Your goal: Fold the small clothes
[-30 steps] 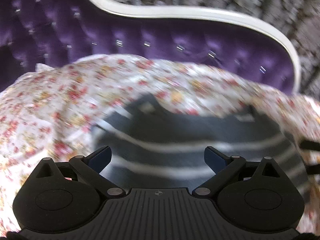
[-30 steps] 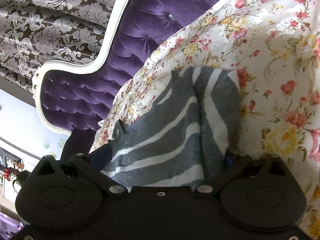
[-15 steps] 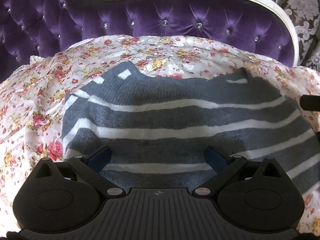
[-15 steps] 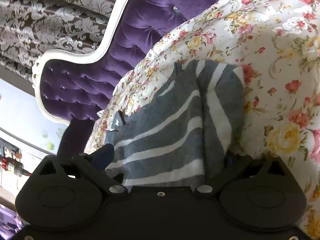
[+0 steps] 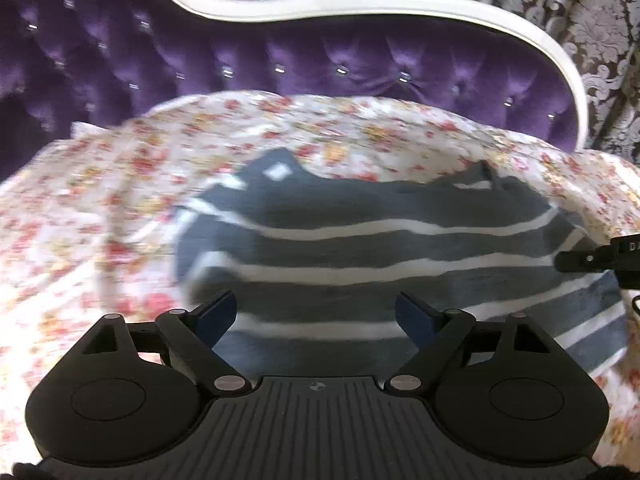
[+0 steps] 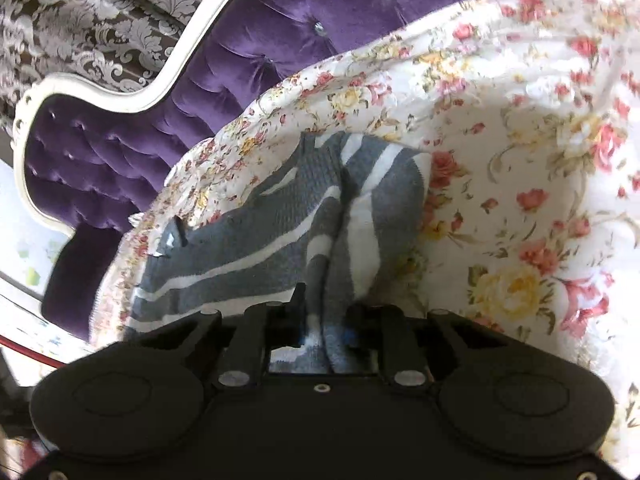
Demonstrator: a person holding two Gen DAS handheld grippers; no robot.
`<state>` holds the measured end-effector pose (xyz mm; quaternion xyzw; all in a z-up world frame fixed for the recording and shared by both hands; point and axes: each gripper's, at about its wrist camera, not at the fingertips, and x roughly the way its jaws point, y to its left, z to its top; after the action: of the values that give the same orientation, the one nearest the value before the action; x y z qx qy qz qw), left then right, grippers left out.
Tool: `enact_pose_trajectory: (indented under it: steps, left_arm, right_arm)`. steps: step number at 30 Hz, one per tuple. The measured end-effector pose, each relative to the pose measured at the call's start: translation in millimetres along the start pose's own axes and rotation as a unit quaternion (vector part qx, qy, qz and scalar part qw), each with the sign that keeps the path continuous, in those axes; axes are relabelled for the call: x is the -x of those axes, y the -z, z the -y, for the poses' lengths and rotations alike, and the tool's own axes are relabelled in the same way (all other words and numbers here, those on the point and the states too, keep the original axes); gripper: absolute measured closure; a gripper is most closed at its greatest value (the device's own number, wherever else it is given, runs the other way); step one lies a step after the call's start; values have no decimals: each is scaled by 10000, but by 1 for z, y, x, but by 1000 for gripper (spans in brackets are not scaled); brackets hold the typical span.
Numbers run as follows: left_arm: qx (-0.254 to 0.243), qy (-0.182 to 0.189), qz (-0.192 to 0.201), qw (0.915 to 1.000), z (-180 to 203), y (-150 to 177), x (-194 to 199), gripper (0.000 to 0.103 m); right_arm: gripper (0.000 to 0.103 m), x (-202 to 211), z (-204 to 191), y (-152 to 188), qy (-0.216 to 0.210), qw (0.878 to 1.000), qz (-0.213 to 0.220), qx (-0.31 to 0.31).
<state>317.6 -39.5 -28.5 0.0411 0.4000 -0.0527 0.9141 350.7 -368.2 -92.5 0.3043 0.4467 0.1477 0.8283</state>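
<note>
Garment under inspection: grey striped sweater [image 5: 360,248], spread on floral bedsheet [image 5: 100,208] ahead of purple tufted headboard [image 5: 320,68]. Long axis of sweater runs crosswise to left claw [image 5: 316,316], stripes lying side to side; near hem passes directly below and between the left jaws. Left claw wide apart, jaws just been narrowing slightly, nothing pinched, fabric under them only. Right claw [image 6: 326,320] clamped on a bunched ridge of sweater edge, jaws just been closing hard, cloth gathered and creased between them. From right claw, body of sweater extends forward and to the left; bare sheet to the right. Right claw also visible at far right edge of left wrist view, at the sweater's right end. Judged nearer hand for the remaining free end: left, positioned over the near hem toward the left portion. Coming move judged to depend on left claw dropping onto hem and matching the right-side grip before any fold across the long axis. Blur on left side limits edge detail.
</note>
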Motion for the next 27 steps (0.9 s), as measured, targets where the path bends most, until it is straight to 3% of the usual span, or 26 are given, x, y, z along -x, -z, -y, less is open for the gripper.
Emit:
enact_pose_trajectory:
  steps: [5,12,18,27]
  left_arm:
    - [70,-295,159,9994,-36,11,20,16]
    - [693,-265,-53,9972,-95,15,15,16]
    - [1133,-170,-88,9934,-131,10,23,16]
    - [1441,65,-86,9895,-154,10,34,16]
  right_arm:
    - [81,3,-21,5,439,9980,199,408]
    - [83,8,-52,13,1004,9900,601,792]
    - [84,8,-92,2,1335,9835,579,1078]
    - [85,-12,-203,-6,1171,9719,536,1968]
